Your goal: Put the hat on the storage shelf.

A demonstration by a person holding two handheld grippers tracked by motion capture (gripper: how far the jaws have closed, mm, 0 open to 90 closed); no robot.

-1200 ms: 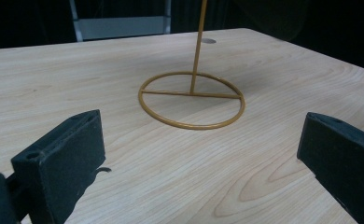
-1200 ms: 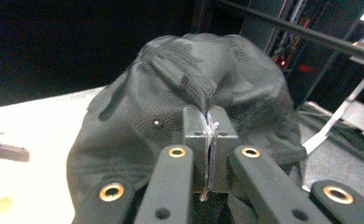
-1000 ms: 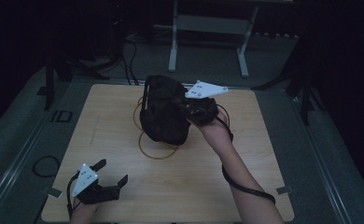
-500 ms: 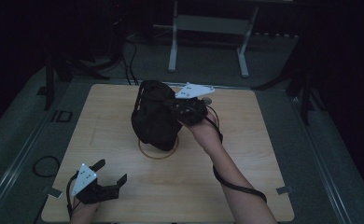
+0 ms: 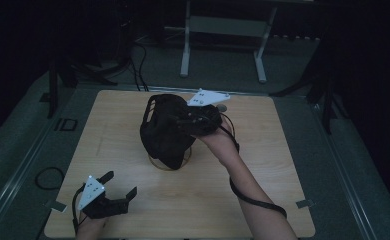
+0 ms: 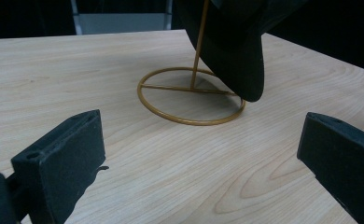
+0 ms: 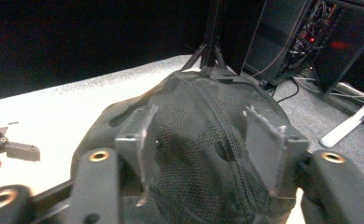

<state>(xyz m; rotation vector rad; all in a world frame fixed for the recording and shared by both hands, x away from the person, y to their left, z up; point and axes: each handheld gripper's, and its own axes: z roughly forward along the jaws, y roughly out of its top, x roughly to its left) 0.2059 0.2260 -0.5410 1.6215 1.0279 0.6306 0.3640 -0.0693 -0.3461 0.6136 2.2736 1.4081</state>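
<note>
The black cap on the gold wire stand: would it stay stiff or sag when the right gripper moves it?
Probably soft: the cap bunches between the right gripper's jaws, and its mesh looks thin. Its brim keeps a firm curve, so likely stiffer. The thin-wired stand could tip if dragged.

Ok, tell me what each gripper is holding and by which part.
The right gripper pinches the black cap by the mesh fabric of its crown, above the gold wire stand. The left gripper is open and holds nothing.
</note>
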